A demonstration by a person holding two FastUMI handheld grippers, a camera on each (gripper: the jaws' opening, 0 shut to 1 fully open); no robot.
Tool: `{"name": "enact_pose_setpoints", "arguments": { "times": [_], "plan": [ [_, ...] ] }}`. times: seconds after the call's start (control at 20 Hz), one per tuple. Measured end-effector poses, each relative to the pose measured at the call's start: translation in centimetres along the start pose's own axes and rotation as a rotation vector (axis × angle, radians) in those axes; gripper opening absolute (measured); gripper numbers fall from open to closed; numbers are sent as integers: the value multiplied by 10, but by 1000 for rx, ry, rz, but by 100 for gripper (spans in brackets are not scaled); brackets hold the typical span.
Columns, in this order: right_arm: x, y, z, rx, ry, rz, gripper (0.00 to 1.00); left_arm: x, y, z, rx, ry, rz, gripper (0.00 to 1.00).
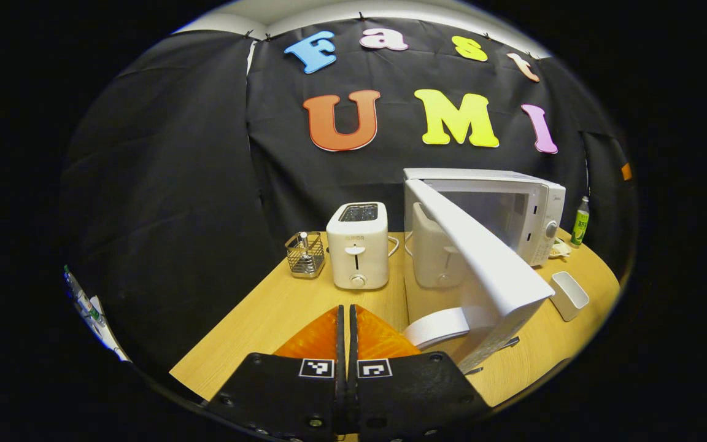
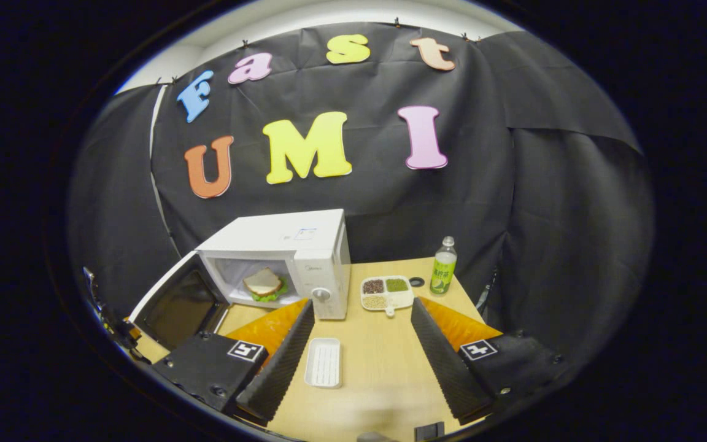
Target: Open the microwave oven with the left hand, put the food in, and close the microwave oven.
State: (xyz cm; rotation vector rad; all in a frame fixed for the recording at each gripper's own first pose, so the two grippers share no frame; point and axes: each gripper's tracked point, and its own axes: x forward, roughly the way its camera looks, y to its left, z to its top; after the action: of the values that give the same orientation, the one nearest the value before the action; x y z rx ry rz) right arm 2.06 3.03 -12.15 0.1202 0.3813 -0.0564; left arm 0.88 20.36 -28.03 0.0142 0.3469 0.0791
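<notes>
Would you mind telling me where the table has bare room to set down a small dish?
The widest bare patch is in front of the white tray, running right below the sectioned dish toward the table edge. Another lies in front of the toaster and wire basket. It is crowded by the microwave, where the open door swings out.

A light wooden counter carries the white microwave at its far side, door swung open. Left of it stand a white toaster and a wire caddy. Right of the microwave lie a divided dish of grains, a small dark ring and a green bottle. Nearer, a white ribbed tray rests flat.
</notes>
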Motion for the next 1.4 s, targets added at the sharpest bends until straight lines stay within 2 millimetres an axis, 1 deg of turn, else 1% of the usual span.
{"name": "enact_pose_setpoints", "arguments": {
  "times": [0.2,0.25,0.3,0.35,0.6,0.65,0.85,0.9,0.95,1.0,1.05,1.1,1.15,1.2,1.4],
  "plan": [
    [0,-3,0,-7,9,8,100,-2,-26,2,15,-10,-35,0],
    [0,-4,2,-11,9,7,92,-3,-33,1,23,-13,-46,0],
    [0,-7,2,-10,7,5,100,-4,-41,2,33,-15,-59,0],
    [-1,-7,4,-7,4,6,92,-4,-50,1,40,-16,-77,0],
    [-7,-15,6,-27,3,0,92,-4,-96,2,75,-25,-156,0],
    [-8,-17,6,-26,2,-2,100,-3,-105,3,73,-25,-176,0],
    [-14,-25,4,-15,6,-6,100,4,-146,9,77,-36,-247,0],
    [-14,-28,2,-11,10,-10,100,5,-154,9,80,-38,-262,0],
    [-15,-32,2,-7,13,-16,92,3,-162,12,85,-42,-276,0],
    [-16,-36,1,-5,12,-23,92,4,-170,12,89,-45,-291,0],
    [-18,-40,1,-5,12,-28,100,6,-177,14,92,-46,-306,0],
    [-18,-44,2,-6,12,-35,100,7,-186,15,94,-48,-319,0],
    [-19,-48,2,-7,12,-41,92,8,-191,16,96,-48,-331,0],
    [-20,-52,2,-6,12,-48,100,10,-199,17,98,-48,-343,0],
    [-20,-68,4,0,13,-72,100,22,-225,22,113,-54,-379,0]
  ]
}}
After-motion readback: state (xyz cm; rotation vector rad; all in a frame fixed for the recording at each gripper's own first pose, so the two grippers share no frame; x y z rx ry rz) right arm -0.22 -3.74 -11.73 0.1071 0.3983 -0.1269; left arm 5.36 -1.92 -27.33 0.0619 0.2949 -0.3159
